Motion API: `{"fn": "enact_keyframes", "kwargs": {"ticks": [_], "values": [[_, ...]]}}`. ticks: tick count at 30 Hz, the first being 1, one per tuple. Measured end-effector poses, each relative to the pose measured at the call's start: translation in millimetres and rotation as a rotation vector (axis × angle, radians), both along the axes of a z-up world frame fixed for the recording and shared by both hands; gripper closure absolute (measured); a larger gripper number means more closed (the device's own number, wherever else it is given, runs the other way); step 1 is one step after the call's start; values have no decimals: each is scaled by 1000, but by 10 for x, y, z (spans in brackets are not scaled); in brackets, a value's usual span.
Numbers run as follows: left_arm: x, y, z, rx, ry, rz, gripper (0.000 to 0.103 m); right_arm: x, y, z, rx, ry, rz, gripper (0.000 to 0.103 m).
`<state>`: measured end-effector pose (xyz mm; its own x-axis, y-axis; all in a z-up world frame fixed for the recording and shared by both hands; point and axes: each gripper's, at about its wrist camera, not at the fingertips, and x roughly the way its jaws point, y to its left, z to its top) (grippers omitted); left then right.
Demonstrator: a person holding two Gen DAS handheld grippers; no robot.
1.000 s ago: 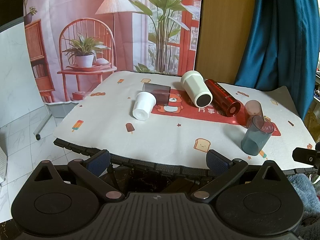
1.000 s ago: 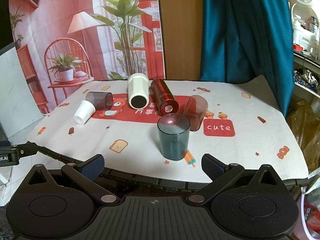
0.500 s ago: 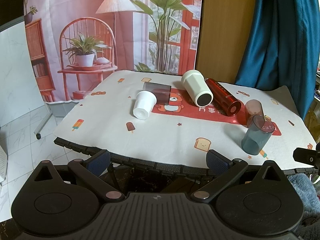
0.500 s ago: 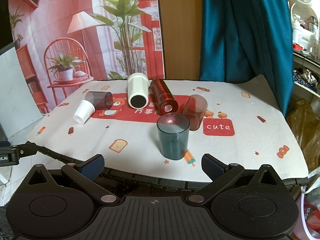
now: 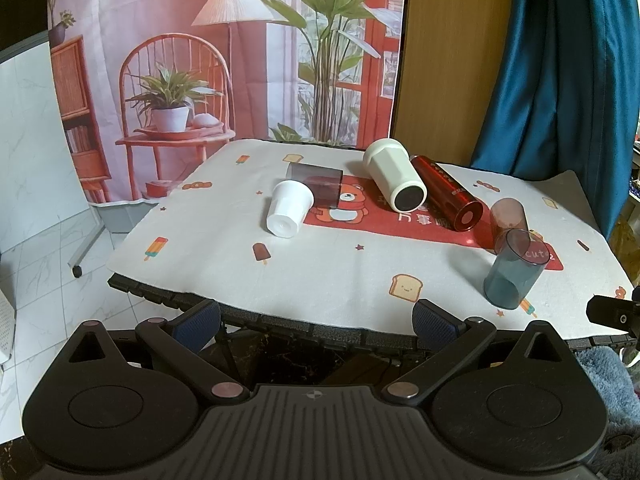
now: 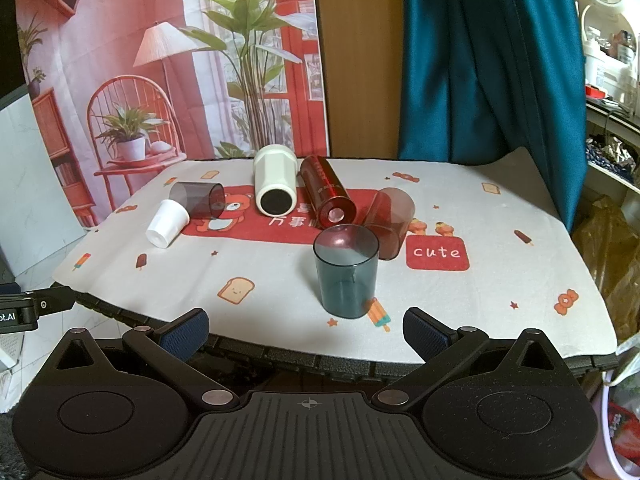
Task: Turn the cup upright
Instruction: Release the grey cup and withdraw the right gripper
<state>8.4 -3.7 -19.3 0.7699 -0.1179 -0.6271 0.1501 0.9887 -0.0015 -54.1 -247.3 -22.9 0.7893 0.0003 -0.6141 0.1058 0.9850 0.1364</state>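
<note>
A blue see-through cup (image 6: 346, 272) stands upright near the table's front edge; it also shows in the left wrist view (image 5: 514, 268). Five cups lie on their sides behind it: a small white cup (image 5: 289, 214) (image 6: 167, 223), a smoky grey cup (image 5: 320, 189) (image 6: 197, 199), a cream tumbler (image 5: 396, 185) (image 6: 275, 186), a shiny red tumbler (image 5: 448, 198) (image 6: 327, 192) and a reddish see-through cup (image 5: 507, 216) (image 6: 390, 222). My left gripper (image 5: 316, 316) and right gripper (image 6: 306, 330) are open and empty, both held just before the front edge.
The table carries a white cloth with a red bear mat (image 6: 248, 224) and a black front edge (image 5: 320, 326). A printed room backdrop (image 5: 224, 60), a wooden panel (image 6: 356, 60) and a blue curtain (image 6: 488, 60) stand behind. Tiled floor lies to the left.
</note>
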Motion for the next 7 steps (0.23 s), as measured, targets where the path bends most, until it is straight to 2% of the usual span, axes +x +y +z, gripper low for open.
{"fn": "enact_keyframes", "kwargs": {"ticks": [7], "values": [[-13,-19,12,10,-11,-7,0,1,0,1,0,0,0,0]]}}
